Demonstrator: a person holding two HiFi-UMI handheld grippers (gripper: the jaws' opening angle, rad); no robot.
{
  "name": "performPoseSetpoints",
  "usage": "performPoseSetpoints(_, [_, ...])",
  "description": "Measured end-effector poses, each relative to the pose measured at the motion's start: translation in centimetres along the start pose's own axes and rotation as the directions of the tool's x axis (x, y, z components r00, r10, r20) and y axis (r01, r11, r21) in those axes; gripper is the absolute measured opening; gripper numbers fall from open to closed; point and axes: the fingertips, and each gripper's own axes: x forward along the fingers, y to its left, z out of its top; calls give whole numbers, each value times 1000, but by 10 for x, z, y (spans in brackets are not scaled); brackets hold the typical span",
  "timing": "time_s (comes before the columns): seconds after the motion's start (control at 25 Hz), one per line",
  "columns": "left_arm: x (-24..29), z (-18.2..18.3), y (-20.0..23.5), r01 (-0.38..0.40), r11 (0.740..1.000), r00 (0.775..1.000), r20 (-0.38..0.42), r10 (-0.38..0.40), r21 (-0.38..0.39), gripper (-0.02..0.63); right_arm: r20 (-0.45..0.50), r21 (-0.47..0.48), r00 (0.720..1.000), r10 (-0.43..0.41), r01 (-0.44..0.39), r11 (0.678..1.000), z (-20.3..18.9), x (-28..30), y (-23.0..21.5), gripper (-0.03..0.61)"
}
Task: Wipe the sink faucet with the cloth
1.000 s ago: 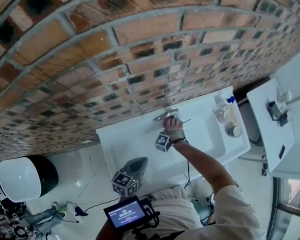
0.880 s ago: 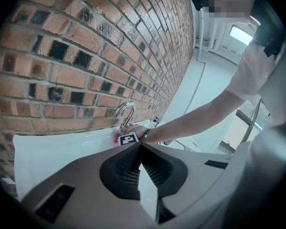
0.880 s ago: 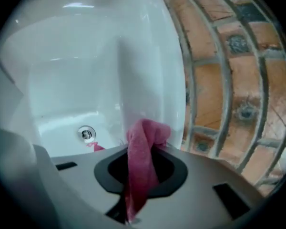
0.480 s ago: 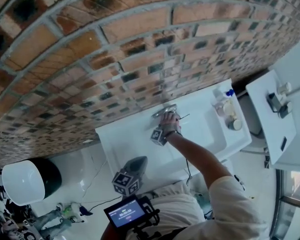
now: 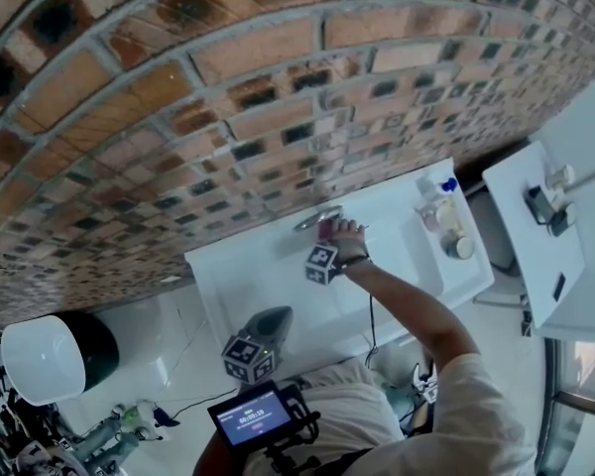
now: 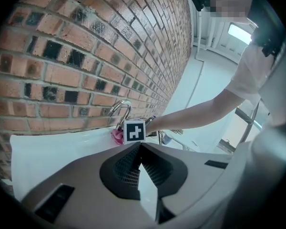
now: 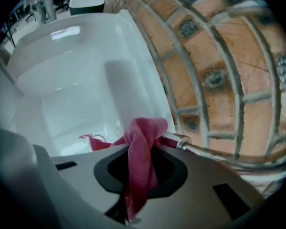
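Wiping is under way: the pink cloth (image 7: 143,130) is gripped tight in the right tool (image 7: 142,149) and pressed against the chrome faucet spout (image 7: 207,152) over the white sink (image 5: 268,281). The left tool (image 6: 139,149) is held away, closed on nothing. How much is already wiped cannot be told.

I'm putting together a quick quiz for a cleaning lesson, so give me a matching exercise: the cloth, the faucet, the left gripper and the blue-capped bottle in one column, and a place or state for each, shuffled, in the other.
1. cloth
2. faucet
3. left gripper
4. blue-capped bottle

A. standing at the right end of the sink
B. chrome, at the sink's back edge by the brick wall
C. pink, clamped in the jaws of the right gripper
D. held back from the sink, jaws shut on nothing

Pairs: 1-C, 2-B, 3-D, 4-A
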Motion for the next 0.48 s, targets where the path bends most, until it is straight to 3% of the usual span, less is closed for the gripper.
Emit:
performPoseSetpoints(0.28, [10,4,-11,12,1000,1000,-10,-11,18,-6,42,176,996,76,-83,981,-14,-7,-17,61])
performPoseSetpoints(0.48, [14,11,-15,10,999,1000,-4,-9,33,-6,107,323,983,152,-179,929,-26,-7,-28,61])
